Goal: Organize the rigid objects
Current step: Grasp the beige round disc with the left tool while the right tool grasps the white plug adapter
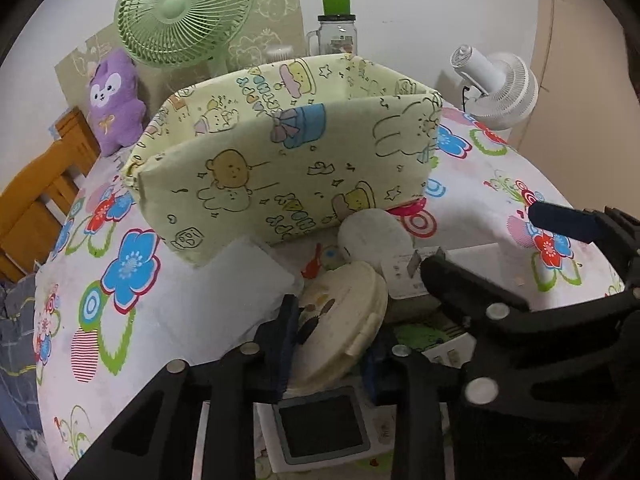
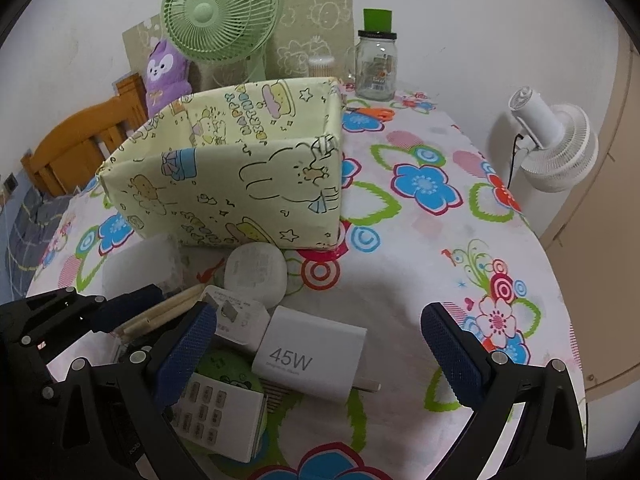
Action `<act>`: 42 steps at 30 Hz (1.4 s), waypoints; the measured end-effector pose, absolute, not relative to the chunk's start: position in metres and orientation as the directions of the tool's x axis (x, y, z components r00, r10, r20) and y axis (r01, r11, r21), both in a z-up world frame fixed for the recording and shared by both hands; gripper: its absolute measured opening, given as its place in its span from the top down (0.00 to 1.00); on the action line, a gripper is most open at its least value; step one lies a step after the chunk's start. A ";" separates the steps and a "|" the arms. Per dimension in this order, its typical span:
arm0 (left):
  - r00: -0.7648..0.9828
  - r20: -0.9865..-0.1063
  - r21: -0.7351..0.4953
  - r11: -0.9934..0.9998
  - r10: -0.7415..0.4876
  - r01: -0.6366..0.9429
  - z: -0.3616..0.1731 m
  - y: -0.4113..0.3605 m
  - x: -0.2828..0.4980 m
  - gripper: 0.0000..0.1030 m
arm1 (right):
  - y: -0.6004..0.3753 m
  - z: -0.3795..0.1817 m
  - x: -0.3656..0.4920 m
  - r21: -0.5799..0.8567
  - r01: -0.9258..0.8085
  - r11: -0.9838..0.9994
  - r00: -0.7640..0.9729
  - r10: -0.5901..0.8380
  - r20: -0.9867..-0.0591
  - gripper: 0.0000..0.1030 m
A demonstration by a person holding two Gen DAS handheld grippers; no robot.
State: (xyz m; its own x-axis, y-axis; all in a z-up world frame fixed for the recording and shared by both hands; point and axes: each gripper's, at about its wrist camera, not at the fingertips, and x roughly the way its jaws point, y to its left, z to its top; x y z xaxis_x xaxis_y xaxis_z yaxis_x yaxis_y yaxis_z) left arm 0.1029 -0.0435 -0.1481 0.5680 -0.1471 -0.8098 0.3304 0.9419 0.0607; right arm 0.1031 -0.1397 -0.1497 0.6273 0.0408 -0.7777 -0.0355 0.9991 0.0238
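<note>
My left gripper (image 1: pixel 332 344) is shut on a cream round lid-like disc (image 1: pixel 340 324), held tilted on edge just above the clutter; it also shows from the right wrist view (image 2: pixel 168 312). A yellow cartoon-print box (image 1: pixel 280 152) stands open-topped behind it. My right gripper (image 2: pixel 320 348) is open and empty around a white 45W charger (image 2: pixel 312 352). A white round case (image 2: pixel 256 272), a white plug adapter (image 2: pixel 236 316) and a white keypad remote (image 2: pixel 224 412) lie beside it.
A translucent plastic box (image 1: pixel 228 288) lies left of the disc. A device with a dark screen (image 1: pixel 324 424) lies below my left gripper. Green fan (image 2: pixel 220 12), purple plush (image 2: pixel 164 72), glass jar (image 2: pixel 376 64) and orange scissors (image 2: pixel 372 113) stand at the back; white fan (image 2: pixel 556 148) right.
</note>
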 end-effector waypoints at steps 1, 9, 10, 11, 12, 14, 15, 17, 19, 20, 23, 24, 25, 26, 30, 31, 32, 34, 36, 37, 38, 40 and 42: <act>0.573 -0.807 0.066 0.943 -0.143 0.327 -0.148 -0.042 0.103 0.78 | -0.139 -0.150 0.104 0.033 -0.039 0.999 0.624 0.050 -0.779 0.00; 0.586 -0.801 0.067 0.954 -0.124 0.294 -0.148 -0.025 0.102 0.85 | -0.123 -0.154 0.110 0.060 -0.084 0.995 0.616 0.099 -0.781 0.02; 0.589 -0.799 0.067 0.954 -0.124 0.291 -0.148 -0.025 0.101 0.85 | -0.121 -0.156 0.111 0.065 -0.088 0.994 0.612 0.105 -0.784 0.04; 0.593 -0.796 0.068 0.955 -0.123 0.290 -0.149 -0.025 0.100 0.85 | -0.119 -0.157 0.112 0.069 -0.091 0.993 0.606 0.110 -0.788 0.12; 0.596 -0.794 0.074 0.954 -0.119 0.289 -0.149 -0.026 0.099 0.85 | -0.118 -0.159 0.113 0.074 -0.090 0.993 0.599 0.113 -0.793 0.19; 0.596 -0.794 0.073 0.955 -0.118 0.286 -0.151 -0.026 0.100 0.85 | -0.116 -0.160 0.112 0.068 -0.092 0.993 0.602 0.110 -0.791 0.24; 0.597 -0.794 0.074 0.956 -0.117 0.285 -0.151 -0.026 0.101 0.85 | -0.114 -0.160 0.112 0.067 -0.095 0.993 0.601 0.111 -0.791 0.28; 0.593 -0.797 0.068 0.958 -0.117 0.280 -0.154 -0.026 0.103 0.85 | -0.110 -0.161 0.113 0.053 -0.098 0.994 0.605 0.102 -0.790 0.33; 0.592 -0.797 0.061 0.959 -0.120 0.277 -0.155 -0.025 0.104 0.85 | -0.106 -0.162 0.114 0.044 -0.103 0.994 0.608 0.098 -0.787 0.40; 0.592 -0.796 0.055 0.960 -0.124 0.276 -0.156 -0.025 0.104 0.85 | -0.104 -0.162 0.114 0.046 -0.108 0.993 0.609 0.103 -0.786 0.48; 0.593 -0.794 0.042 0.962 -0.131 0.269 -0.156 -0.022 0.106 0.85 | -0.099 -0.162 0.116 0.043 -0.109 0.993 0.612 0.100 -0.785 0.54; 0.591 -0.795 0.034 0.962 -0.137 0.269 -0.155 -0.022 0.106 0.85 | -0.099 -0.162 0.117 0.051 -0.111 0.992 0.610 0.109 -0.784 0.55; 0.590 -0.795 0.028 0.963 -0.141 0.268 -0.155 -0.021 0.107 0.86 | -0.099 -0.162 0.117 0.059 -0.108 0.992 0.610 0.113 -0.784 0.55; 0.592 -0.793 0.027 0.963 -0.142 0.267 -0.154 -0.021 0.106 0.86 | -0.099 -0.160 0.116 0.059 -0.107 0.993 0.612 0.113 -0.783 0.55; 0.594 -0.786 0.001 0.960 -0.172 0.279 -0.147 -0.022 0.103 0.94 | -0.098 -0.151 0.113 0.046 -0.111 0.993 0.635 0.106 -0.765 0.55; 0.593 -0.785 -0.008 0.960 -0.180 0.281 -0.146 -0.023 0.102 0.94 | -0.098 -0.147 0.111 0.047 -0.111 0.993 0.641 0.108 -0.760 0.55; 0.589 -0.784 -0.023 0.956 -0.198 0.291 -0.144 -0.024 0.101 0.94 | -0.099 -0.145 0.110 0.050 -0.112 0.992 0.642 0.111 -0.759 0.55; 0.594 -0.779 -0.020 0.954 -0.203 0.300 -0.141 -0.027 0.097 0.94 | -0.098 -0.142 0.107 0.052 -0.114 0.992 0.645 0.114 -0.756 0.54; 0.593 -0.777 -0.028 0.952 -0.212 0.304 -0.139 -0.029 0.095 0.94 | -0.098 -0.139 0.103 0.049 -0.111 0.993 0.649 0.110 -0.753 0.54; 0.595 -0.776 -0.027 0.953 -0.211 0.303 -0.138 -0.029 0.093 0.94 | -0.099 -0.138 0.102 0.051 -0.110 0.993 0.649 0.111 -0.752 0.54; 0.599 -0.773 -0.027 0.953 -0.212 0.302 -0.136 -0.029 0.092 0.94 | -0.100 -0.136 0.100 0.055 -0.109 0.993 0.652 0.113 -0.750 0.54; 0.604 -0.769 -0.026 0.953 -0.211 0.301 -0.132 -0.030 0.089 0.94 | -0.100 -0.132 0.096 0.057 -0.108 0.992 0.658 0.115 -0.744 0.54; 0.614 -0.762 -0.019 0.955 -0.206 0.297 -0.126 -0.030 0.086 0.94 | -0.100 -0.128 0.093 0.056 -0.108 0.993 0.666 0.114 -0.737 0.54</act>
State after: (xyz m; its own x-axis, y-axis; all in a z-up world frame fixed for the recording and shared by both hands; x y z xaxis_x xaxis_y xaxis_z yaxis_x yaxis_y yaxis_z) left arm 0.0858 -0.0299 -0.1263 0.6138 -0.2063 -0.7620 0.2974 0.9546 -0.0189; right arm 0.0934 -0.0999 -0.1277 0.6662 0.1138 -0.7370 -0.1075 0.9926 0.0560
